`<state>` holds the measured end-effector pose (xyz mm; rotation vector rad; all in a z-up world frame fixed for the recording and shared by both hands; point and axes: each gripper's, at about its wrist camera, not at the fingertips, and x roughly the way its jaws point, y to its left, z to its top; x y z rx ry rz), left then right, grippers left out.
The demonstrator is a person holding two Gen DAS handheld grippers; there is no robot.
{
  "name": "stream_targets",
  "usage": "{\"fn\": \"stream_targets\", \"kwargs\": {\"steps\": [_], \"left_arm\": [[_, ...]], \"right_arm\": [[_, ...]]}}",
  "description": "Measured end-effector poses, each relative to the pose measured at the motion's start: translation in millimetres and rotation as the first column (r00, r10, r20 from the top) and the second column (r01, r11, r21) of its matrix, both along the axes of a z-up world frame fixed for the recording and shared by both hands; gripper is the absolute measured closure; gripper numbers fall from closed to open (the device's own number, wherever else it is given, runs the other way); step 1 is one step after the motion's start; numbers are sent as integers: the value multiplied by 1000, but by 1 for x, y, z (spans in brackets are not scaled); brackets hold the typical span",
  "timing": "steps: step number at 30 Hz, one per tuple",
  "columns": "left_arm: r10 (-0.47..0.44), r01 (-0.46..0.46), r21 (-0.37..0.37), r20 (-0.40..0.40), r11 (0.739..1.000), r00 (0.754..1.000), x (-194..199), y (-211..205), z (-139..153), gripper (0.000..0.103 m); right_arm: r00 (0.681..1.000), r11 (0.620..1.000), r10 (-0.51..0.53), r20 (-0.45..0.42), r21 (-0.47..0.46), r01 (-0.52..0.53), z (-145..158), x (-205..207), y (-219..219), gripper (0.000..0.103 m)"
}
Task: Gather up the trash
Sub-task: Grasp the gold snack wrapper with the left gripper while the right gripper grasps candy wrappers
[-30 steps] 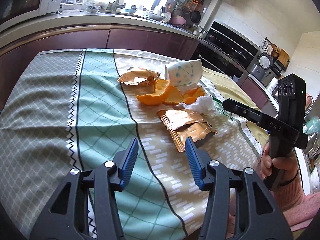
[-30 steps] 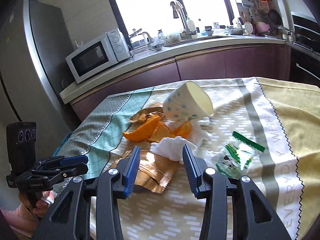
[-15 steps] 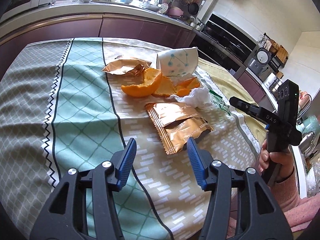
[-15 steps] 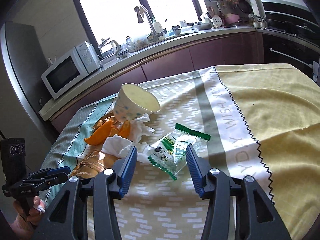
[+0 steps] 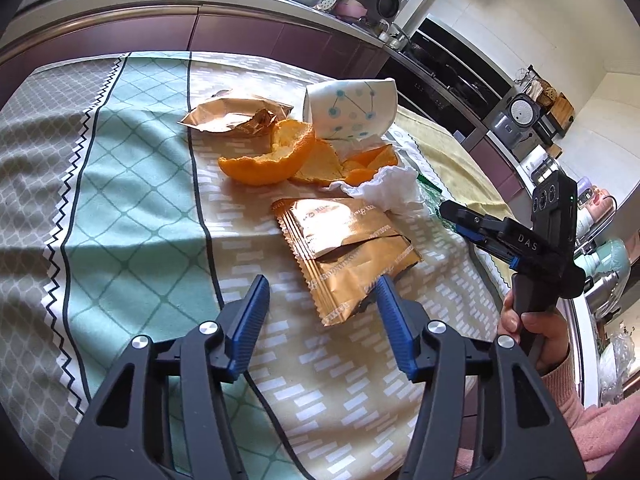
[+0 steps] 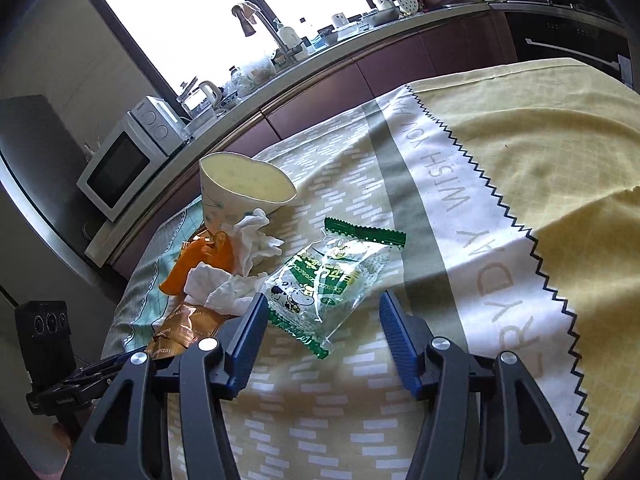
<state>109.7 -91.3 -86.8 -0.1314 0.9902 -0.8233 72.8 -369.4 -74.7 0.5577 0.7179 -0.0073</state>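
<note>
Trash lies on the tablecloth point(image 5: 132, 200): a gold wrapper point(image 5: 344, 248), orange peel point(image 5: 272, 156), a crumpled tissue point(image 5: 388, 188), a tipped paper cup point(image 5: 352, 112) and a second gold wrapper point(image 5: 228, 118) behind. My left gripper point(image 5: 320, 292) is open, low over the near corner of the gold wrapper, which reaches between its fingertips. My right gripper point(image 6: 320, 308) is open too. A clear green snack bag point(image 6: 332, 280) lies between its fingers, with no pad pressing on it. The tissue point(image 6: 224, 292), peel point(image 6: 188, 268) and cup point(image 6: 244, 192) sit to its left.
A purple-fronted kitchen counter point(image 5: 200, 28) runs behind the table, with a microwave point(image 6: 128, 160) and a sink tap point(image 6: 256, 20). An oven point(image 5: 452, 64) stands at the right. The yellow part of the cloth point(image 6: 520, 152) spreads to the right of the bag.
Both grippers came lower and nearer to the trash. The right one swung from the tissue and gold wrapper to the green bag, rolled, and its jaws spread a little.
</note>
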Motion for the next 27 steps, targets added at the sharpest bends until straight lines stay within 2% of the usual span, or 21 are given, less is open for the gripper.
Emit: {"fn": "stream_targets", "kwargs": {"steps": [1, 2, 3, 5, 8, 11, 12, 23, 27], "left_arm": [[-2, 2, -4, -9, 1000, 1000, 0, -1, -1, 59], [-5, 5, -6, -20, 1000, 1000, 1, -2, -2, 66], [-7, 7, -7, -28, 1000, 1000, 2, -3, -4, 69], [-5, 5, -4, -35, 1000, 999, 2, -4, -5, 81], [-8, 7, -18, -47, 1000, 999, 1, -4, -6, 93], [-9, 8, -29, -44, 1000, 999, -1, -3, -4, 96], [-9, 7, -32, -42, 999, 999, -2, -2, -3, 96], [-14, 15, -68, 24, 998, 1000, -15, 17, 18, 101], [-15, 17, -100, 18, 995, 1000, -19, 32, 23, 102]], "right_arm": [[1000, 1000, 2, 1, 11, -2, 0, 0, -1, 58], [1000, 1000, 5, 2, 26, -5, -2, -1, -3, 62], [1000, 999, 4, 3, 38, -4, -3, -1, -4, 67], [1000, 999, 5, 7, 52, -6, -4, -3, -7, 70], [1000, 999, 8, 17, 46, -9, -3, -6, -6, 76], [1000, 999, 7, 29, 33, -8, 0, -8, -5, 79], [999, 999, 7, 36, 31, -8, 2, -10, -5, 83], [995, 1000, 7, 102, -7, -7, 25, -22, -4, 84], [992, 999, 32, 126, -30, -29, 37, -23, 6, 84]]}}
